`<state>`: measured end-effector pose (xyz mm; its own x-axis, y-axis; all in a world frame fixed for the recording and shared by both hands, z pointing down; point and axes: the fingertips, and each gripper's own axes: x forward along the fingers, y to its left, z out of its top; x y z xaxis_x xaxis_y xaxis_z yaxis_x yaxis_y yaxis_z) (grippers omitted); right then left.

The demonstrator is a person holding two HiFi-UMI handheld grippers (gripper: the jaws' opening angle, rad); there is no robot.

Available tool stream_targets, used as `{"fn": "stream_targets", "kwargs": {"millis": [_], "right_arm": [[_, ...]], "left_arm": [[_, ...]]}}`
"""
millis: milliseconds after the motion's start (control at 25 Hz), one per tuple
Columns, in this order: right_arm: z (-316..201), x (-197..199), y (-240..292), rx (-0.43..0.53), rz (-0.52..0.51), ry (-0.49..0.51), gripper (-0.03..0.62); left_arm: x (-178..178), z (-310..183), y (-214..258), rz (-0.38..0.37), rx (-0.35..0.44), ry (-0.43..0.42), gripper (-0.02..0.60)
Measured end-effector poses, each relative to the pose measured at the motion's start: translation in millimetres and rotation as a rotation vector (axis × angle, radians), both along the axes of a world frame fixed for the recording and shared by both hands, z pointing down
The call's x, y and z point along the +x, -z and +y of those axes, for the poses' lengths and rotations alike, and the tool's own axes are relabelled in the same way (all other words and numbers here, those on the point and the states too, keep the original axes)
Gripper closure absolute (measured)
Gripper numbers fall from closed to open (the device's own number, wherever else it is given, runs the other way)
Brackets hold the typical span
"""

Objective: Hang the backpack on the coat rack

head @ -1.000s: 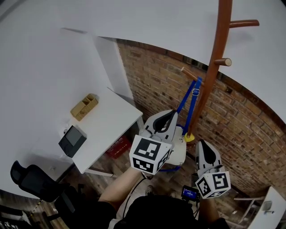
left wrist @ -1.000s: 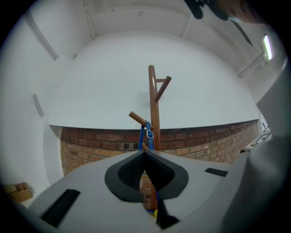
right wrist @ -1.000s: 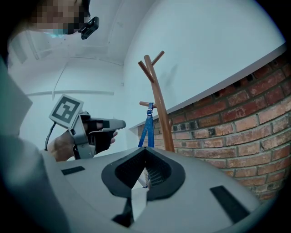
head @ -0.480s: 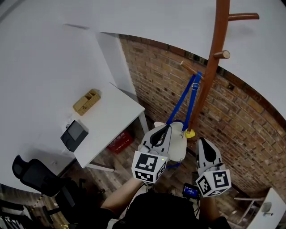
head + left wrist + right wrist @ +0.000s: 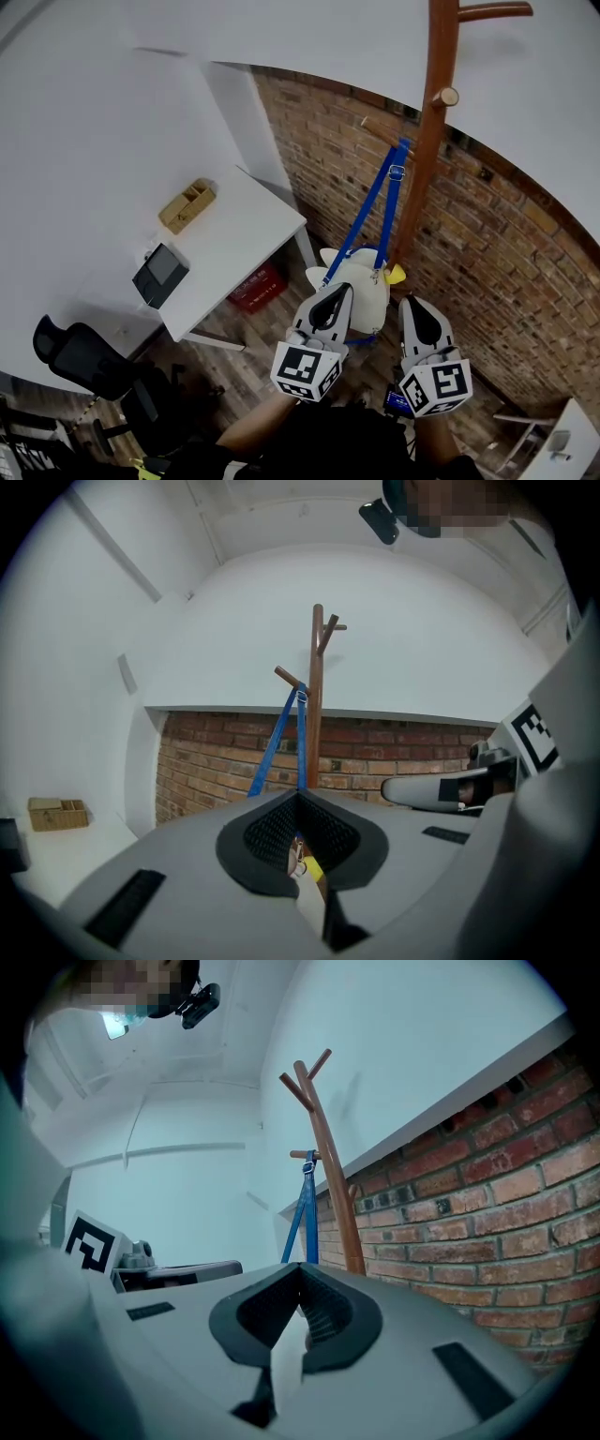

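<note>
A cream backpack (image 5: 364, 286) with a yellow patch hangs by its blue straps (image 5: 374, 202) from a low peg (image 5: 378, 130) of the brown wooden coat rack (image 5: 427, 141). My left gripper (image 5: 340, 289) sits just below the bag's lower left and is shut, with nothing in it. To the right of the bag, near the pole's foot, my right gripper (image 5: 410, 303) is also shut and empty. The left gripper view has the rack (image 5: 317, 696) and straps (image 5: 284, 733) straight ahead. In the right gripper view the rack (image 5: 330, 1162) stands against the brick wall.
A white desk (image 5: 246, 246) on the left carries a wooden organiser (image 5: 187, 205) and a dark device (image 5: 161, 275). A red crate (image 5: 257, 285) lies under it. A black chair (image 5: 89, 361) is at lower left. The brick wall (image 5: 487, 262) runs behind the rack.
Both grippers have drawn back and down from the backpack. The left one no longer overlaps the bag, which now hangs on its own from the peg.
</note>
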<state>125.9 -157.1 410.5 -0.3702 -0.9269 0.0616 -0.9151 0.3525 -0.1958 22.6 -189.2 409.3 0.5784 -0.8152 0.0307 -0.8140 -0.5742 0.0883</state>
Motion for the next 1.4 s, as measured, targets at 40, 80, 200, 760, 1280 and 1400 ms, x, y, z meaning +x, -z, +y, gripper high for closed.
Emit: {"fn": "stream_targets", "kwargs": {"millis": [40, 80, 200, 760, 1280, 1400], "right_arm": [[1.2, 0.8, -3.2, -0.004, -0.001, 0.009, 0.582], [2.5, 1.9, -6.4, -0.010, -0.005, 0.015, 0.582], [6.4, 3.9, -14.4, -0.026, -0.021, 0.035, 0.582], [45.1, -19.5, -30.4, -0.021, 0.007, 0.042, 0.582], [100.0, -64.9, -38.3, -0.038, 0.007, -0.107, 0.582], [111.9, -76.9, -42.3, -0.050, 0.012, -0.122, 0.582]], "left_arm": [[-1.4, 3.6, -1.8, 0.006, 0.006, 0.019, 0.574], [-3.2, 7.1, -4.0, 0.011, 0.009, 0.041, 0.574], [-6.6, 17.1, -16.5, 0.011, -0.018, 0.090, 0.574], [-44.2, 66.9, -56.5, 0.004, -0.096, 0.145, 0.574], [-110.5, 109.8, -55.5, 0.011, -0.104, 0.084, 0.574], [-117.0, 120.3, -57.4, 0.008, -0.105, 0.059, 0.574]]}}
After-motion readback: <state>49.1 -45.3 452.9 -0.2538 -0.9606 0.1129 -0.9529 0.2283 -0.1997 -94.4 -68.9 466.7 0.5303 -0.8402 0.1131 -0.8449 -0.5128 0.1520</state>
